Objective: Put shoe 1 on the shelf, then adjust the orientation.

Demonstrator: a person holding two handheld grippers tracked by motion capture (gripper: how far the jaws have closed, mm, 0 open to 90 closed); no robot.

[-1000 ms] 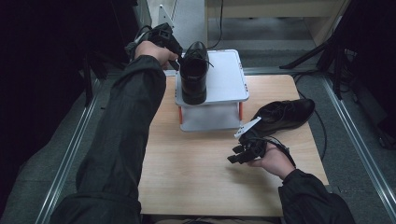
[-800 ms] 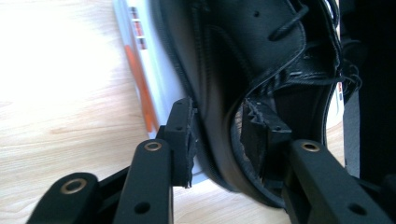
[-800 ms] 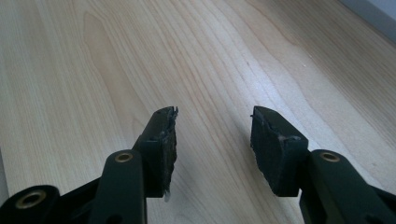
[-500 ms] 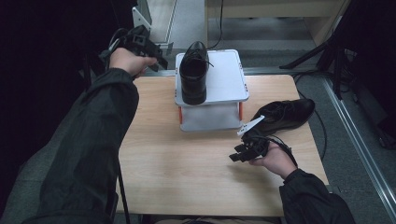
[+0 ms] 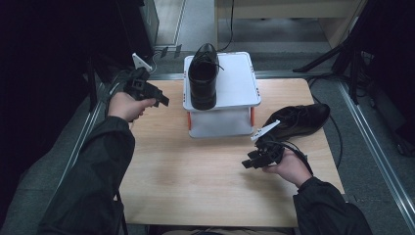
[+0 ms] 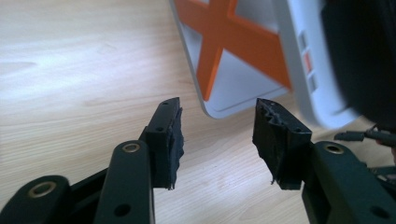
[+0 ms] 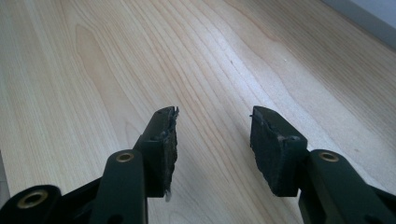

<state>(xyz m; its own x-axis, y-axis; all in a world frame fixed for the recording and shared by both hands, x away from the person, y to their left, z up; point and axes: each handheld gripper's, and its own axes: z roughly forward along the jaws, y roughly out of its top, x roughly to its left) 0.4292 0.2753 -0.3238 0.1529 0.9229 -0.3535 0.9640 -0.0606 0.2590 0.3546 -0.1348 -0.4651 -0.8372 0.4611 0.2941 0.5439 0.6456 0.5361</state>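
**Count at the counter**

I count two black shoes: one shoe on the stand (image 5: 203, 73), one shoe on the counter (image 5: 298, 120) at the right. One white stand (image 5: 235, 83) with orange legs; from the left gripper view I see its orange cross brace (image 6: 219, 44). One wooden counter (image 5: 195, 181). Two grippers: left gripper (image 5: 157, 97), right gripper (image 5: 249, 160), each with two black jaws, so four jaws in all. Two grey three-cornered plates, one per gripper: left plate (image 5: 139, 61), right plate (image 5: 265, 129). Two hands, two dark sleeves. One tripod-like set of dark legs (image 5: 337, 54) on the floor, far right.
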